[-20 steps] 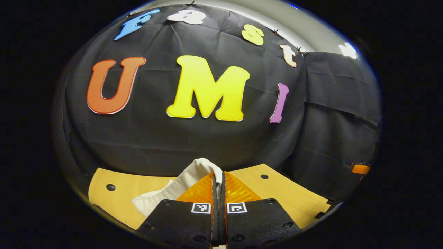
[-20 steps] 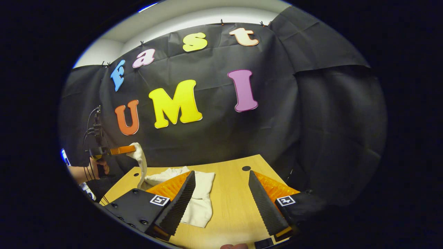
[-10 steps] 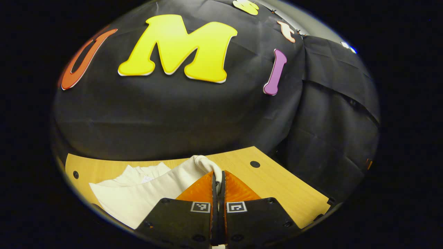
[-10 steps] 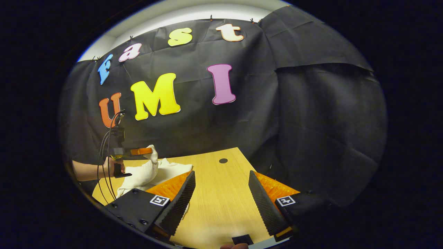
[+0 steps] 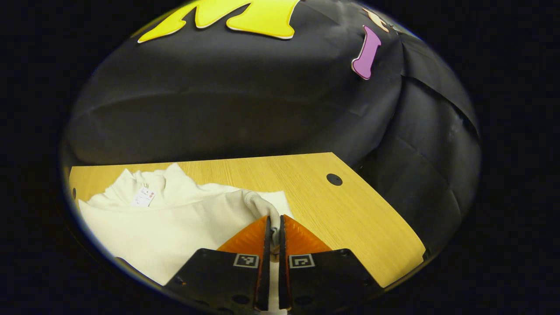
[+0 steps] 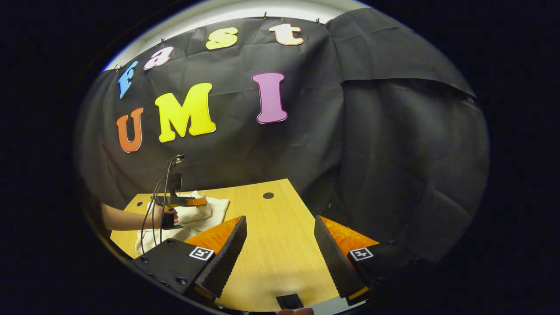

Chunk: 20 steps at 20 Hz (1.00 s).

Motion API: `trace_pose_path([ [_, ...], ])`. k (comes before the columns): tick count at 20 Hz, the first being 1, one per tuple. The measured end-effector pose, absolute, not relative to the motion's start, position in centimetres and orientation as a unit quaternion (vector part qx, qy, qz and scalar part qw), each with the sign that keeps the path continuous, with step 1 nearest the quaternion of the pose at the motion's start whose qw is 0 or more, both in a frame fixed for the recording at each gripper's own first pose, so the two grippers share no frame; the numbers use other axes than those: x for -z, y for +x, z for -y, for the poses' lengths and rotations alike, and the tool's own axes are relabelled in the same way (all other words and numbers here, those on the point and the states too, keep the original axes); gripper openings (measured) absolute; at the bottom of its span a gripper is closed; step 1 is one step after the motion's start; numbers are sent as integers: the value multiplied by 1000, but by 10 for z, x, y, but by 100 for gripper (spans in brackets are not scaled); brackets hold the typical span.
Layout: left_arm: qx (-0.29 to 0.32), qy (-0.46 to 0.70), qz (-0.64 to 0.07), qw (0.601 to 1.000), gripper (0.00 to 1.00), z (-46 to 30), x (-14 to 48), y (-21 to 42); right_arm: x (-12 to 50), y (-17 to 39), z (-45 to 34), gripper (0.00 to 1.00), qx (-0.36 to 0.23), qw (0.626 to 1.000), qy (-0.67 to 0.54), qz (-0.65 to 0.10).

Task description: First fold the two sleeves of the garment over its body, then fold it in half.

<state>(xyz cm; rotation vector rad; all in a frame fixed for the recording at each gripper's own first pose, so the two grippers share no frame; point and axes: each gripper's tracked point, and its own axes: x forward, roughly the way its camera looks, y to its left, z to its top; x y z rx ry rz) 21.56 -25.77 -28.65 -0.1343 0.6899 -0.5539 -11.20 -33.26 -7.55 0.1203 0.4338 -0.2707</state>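
Worktop (image 5: 358, 210): one, pale wood, with round dark holes near its far edge; a hole (image 5: 334, 179) sits toward the far right corner in the left gripper view, and another hole (image 6: 268, 195) shows by the far edge in the right gripper view. Black cloth wall rises directly behind the far edge.

Garment (image 5: 166, 218): one, cream-white, long-sleeved, lying flat on the left part of the worktop, collar toward the far edge. A small white tag (image 5: 142, 197) shows inside the neck. In the right gripper view the same garment (image 6: 214, 205) lies at the worktop's far left corner, well apart from the right tool.

Sleeve (image 5: 258, 204): one seen, its ribbed cuff raised and drawn across the garment's body, ending right at the tips of the left tool.

Left tool (image 5: 272, 225): fingers clenched on the sleeve cuff, cloth pinched between both of them with only a thin slit left. It sits over the garment's right edge. In the right gripper view this left tool (image 6: 202, 201) is low over the garment, held by a hand (image 6: 164, 215) with a bare forearm, cables looping up from it.

Right tool (image 6: 280, 256): fingers spread wide, nothing between them, bare worktop below. It hangs over the near middle of the worktop. A small dark square object (image 6: 289, 301) lies at the near edge between its fingers; cannot tell what it is.
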Motion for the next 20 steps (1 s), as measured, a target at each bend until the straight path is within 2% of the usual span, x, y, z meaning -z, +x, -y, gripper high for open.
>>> trace_pose_path([
  [1,265,-63,-330,904,22,254,283,215,75,-110,330,96,130,966,57,-214],
  [2,260,-56,-326,907,27,250,280,216,75,-106,327,96,125,967,56,-214],
  [3,256,-51,-321,911,51,244,275,216,75,-102,323,96,119,968,55,-212],
  [4,251,-46,-316,914,48,238,269,214,75,-98,318,96,111,970,51,-210],
  [5,244,-43,-309,918,84,228,263,213,74,-93,312,96,102,972,48,-206],
  [6,235,-41,-301,923,85,217,253,210,73,-87,302,96,90,974,45,-204],
  [7,222,-39,-290,930,97,203,241,207,73,-81,292,96,76,975,44,-202],
  [9,195,-42,-267,943,99,175,215,199,74,-68,270,96,49,978,45,-197],
  [15,104,-45,-168,979,98,96,117,162,79,-35,203,96,-17,980,58,-189],
  [20,67,-58,-139,986,98,71,86,119,79,-21,161,96,-56,980,62,-181],
])
